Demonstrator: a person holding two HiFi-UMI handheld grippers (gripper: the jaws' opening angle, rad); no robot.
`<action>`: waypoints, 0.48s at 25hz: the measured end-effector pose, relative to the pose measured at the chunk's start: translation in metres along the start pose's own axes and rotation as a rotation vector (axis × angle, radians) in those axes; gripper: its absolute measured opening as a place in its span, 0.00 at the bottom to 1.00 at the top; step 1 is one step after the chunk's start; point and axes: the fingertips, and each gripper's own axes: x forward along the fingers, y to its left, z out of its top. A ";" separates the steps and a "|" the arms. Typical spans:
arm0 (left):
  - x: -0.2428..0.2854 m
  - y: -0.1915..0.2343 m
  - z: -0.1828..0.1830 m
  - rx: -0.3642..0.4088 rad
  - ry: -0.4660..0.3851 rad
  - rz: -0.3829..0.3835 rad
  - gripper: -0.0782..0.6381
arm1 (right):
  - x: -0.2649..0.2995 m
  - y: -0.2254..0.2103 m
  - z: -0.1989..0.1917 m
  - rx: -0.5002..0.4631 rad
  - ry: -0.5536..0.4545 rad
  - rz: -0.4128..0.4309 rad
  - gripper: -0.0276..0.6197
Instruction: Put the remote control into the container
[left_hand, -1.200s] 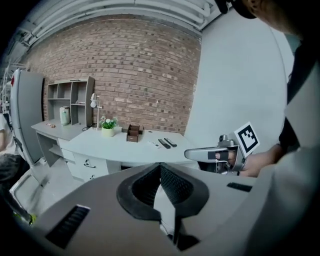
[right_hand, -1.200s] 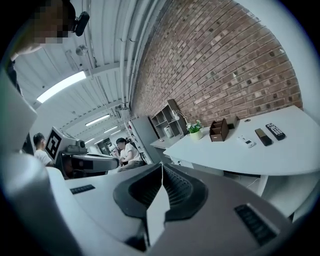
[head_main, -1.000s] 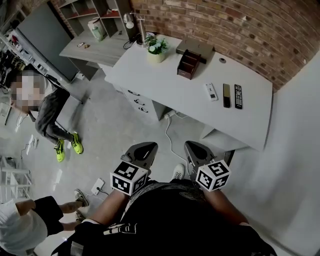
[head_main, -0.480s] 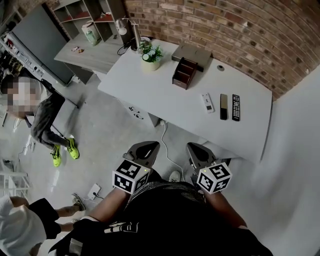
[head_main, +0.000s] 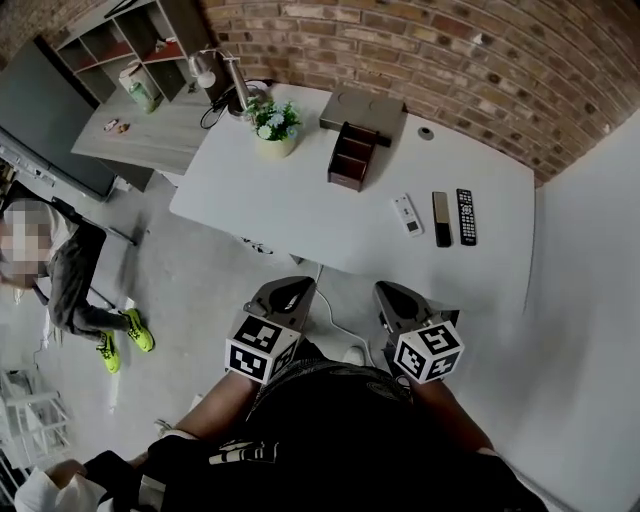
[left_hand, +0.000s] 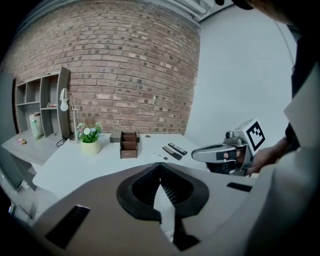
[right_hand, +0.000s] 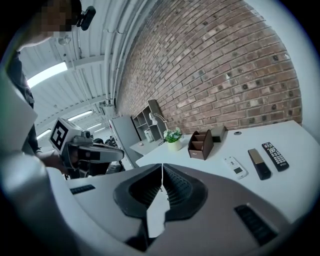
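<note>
Three remotes lie side by side on the right part of the white table (head_main: 270, 200): a white one (head_main: 405, 214), a black-and-gold one (head_main: 441, 218) and a black one with buttons (head_main: 466, 216). The brown compartment container (head_main: 350, 157) stands farther back, left of them. Both grippers hang close to my body, short of the table's front edge. My left gripper (head_main: 285, 291) and right gripper (head_main: 392, 293) are both shut, with nothing in them. The right gripper view shows the container (right_hand: 201, 144) and the white remote (right_hand: 235, 167) ahead of the closed jaws.
A potted plant (head_main: 272, 127), a desk lamp (head_main: 225, 75) and a flat grey box (head_main: 364, 104) stand at the table's back. A brick wall runs behind, a white wall on the right. A person in yellow-green shoes (head_main: 75, 290) crouches on the floor at left.
The table has come nearer and slid left in the head view as I step toward it. Both grippers stay shut and level in front of me.
</note>
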 end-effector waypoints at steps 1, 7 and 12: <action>0.006 0.009 0.004 0.007 0.005 -0.018 0.12 | 0.008 -0.003 0.004 -0.002 -0.005 -0.024 0.06; 0.041 0.054 0.035 0.044 0.019 -0.139 0.12 | 0.049 -0.020 0.024 0.015 -0.010 -0.155 0.06; 0.057 0.092 0.054 0.074 0.019 -0.207 0.12 | 0.080 -0.021 0.039 0.022 -0.003 -0.232 0.06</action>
